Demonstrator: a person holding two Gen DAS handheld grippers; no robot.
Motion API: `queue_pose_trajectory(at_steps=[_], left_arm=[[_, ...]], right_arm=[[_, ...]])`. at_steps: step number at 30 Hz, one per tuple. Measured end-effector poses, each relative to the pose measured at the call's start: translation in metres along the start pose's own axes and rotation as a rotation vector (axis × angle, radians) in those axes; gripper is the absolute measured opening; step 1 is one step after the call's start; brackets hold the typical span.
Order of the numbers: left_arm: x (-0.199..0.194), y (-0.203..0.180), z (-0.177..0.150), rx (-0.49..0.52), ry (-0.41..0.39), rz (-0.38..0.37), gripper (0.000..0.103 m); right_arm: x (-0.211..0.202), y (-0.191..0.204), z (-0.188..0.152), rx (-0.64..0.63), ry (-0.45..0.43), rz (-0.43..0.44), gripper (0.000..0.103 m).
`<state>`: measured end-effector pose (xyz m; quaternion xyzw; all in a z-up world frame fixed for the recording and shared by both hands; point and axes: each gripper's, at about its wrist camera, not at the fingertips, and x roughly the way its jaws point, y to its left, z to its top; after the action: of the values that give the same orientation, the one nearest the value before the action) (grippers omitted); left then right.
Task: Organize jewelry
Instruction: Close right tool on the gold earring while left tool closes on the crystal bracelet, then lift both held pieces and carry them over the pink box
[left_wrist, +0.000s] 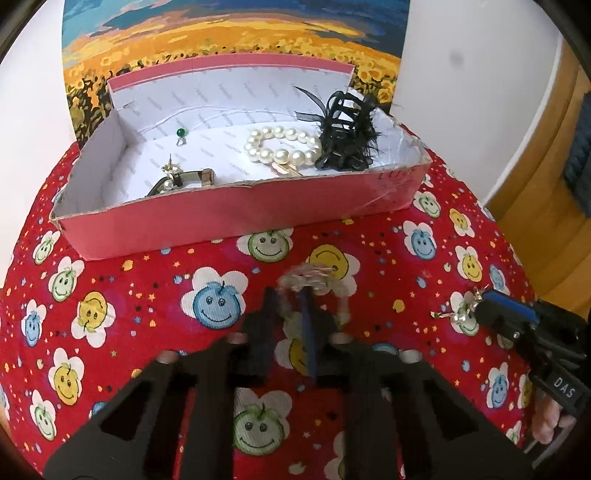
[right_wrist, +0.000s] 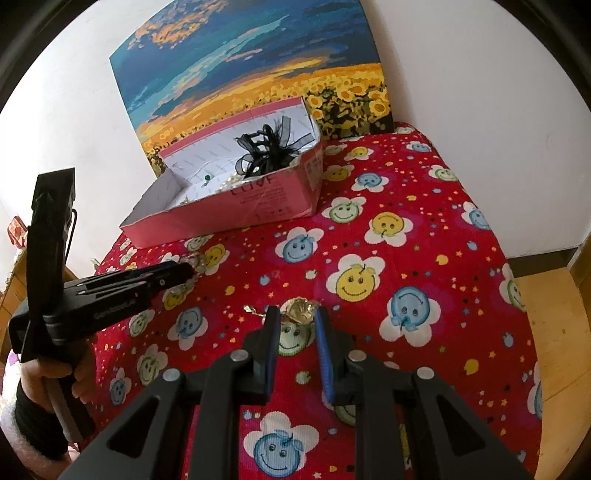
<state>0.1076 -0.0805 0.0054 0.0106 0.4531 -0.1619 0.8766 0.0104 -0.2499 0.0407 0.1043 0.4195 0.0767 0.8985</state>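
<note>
A: Left gripper (left_wrist: 291, 295) looks clamped on a bead bracelet (left_wrist: 314, 280), mid-cloth (left_wrist: 155, 295), short of the box (left_wrist: 236, 214); blur, so probably. Light, limp, slippery.

B: My right gripper (right_wrist: 297, 319) stands apart around the gold brooch (right_wrist: 300, 311). Stiff, thin metal; I'd pinch its edges.

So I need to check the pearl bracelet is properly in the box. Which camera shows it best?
The left wrist view: the whole pearl bracelet lies in full sight on the pink box's floor. In the right wrist view, the box's front wall hides all but a few pearls.
</note>
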Motion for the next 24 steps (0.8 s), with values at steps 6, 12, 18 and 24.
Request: queue_pose_trajectory(at_steps=[6,12,18,24], left_arm=[[-0.008,0.011,-0.002,-0.063,-0.007,-0.055,0.007],[-0.033,0.011,-0.003,-0.058,-0.056,-0.070,0.007],[-0.066,0.008,-0.002,-0.034,-0.118,-0.081,0.007],[-0.092,0.010,-0.003,-0.037,-0.157,-0.098,0.007]], right_arm=[[0.000,0.001,0.001,-0.007,-0.001,-0.001,0.021],[-0.002,0.005,0.000,-0.018,-0.003,-0.003,0.021],[-0.008,0.016,0.001,-0.041,-0.015,0.001,0.021],[-0.016,0.026,0.002,-0.046,-0.030,0.023,0.021]])
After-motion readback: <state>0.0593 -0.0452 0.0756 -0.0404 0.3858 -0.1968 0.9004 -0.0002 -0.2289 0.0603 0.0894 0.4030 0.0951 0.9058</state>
